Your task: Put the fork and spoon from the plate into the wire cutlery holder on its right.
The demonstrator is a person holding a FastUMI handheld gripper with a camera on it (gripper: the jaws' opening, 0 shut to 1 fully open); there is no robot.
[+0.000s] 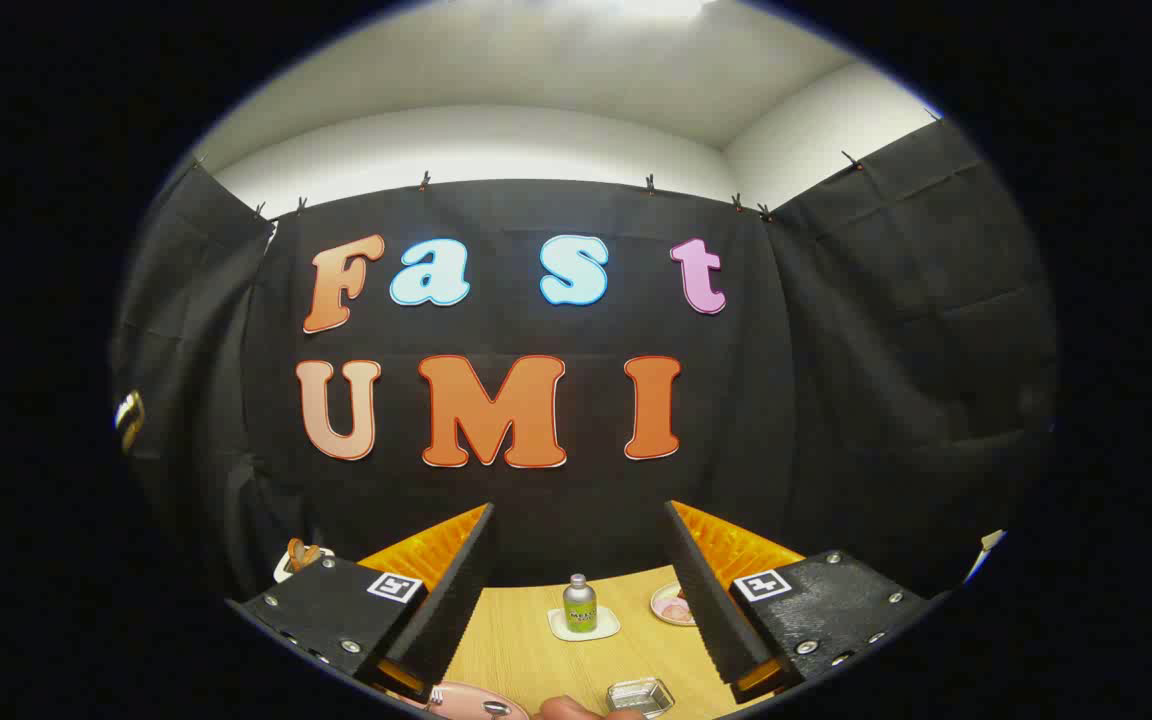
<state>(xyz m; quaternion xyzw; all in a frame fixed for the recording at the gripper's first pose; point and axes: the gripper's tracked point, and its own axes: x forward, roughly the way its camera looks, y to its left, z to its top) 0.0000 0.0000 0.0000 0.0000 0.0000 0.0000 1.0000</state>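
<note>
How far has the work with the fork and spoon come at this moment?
Nothing looks done: the spoon and fork lie on the pink plate. In hand: nothing; the gripper is open, raised above the wooden table. Both pieces remain to move.

gripper (581, 590): black bodies, black ribbed pads, orange backing; a black-and-white square marker is seen on each finger; fingers spread apart, nothing between them
desk (516, 640): light wood grain
bottle (579, 604): silver, with a green-yellow label
coaster (584, 626): white, under the bottle
small dish (672, 604): white, pinkish contents noted
plate (466, 700): pink
spoon (494, 709): silver
metal tray (640, 694): grey, shiny
upper wall (536, 140): white
</note>
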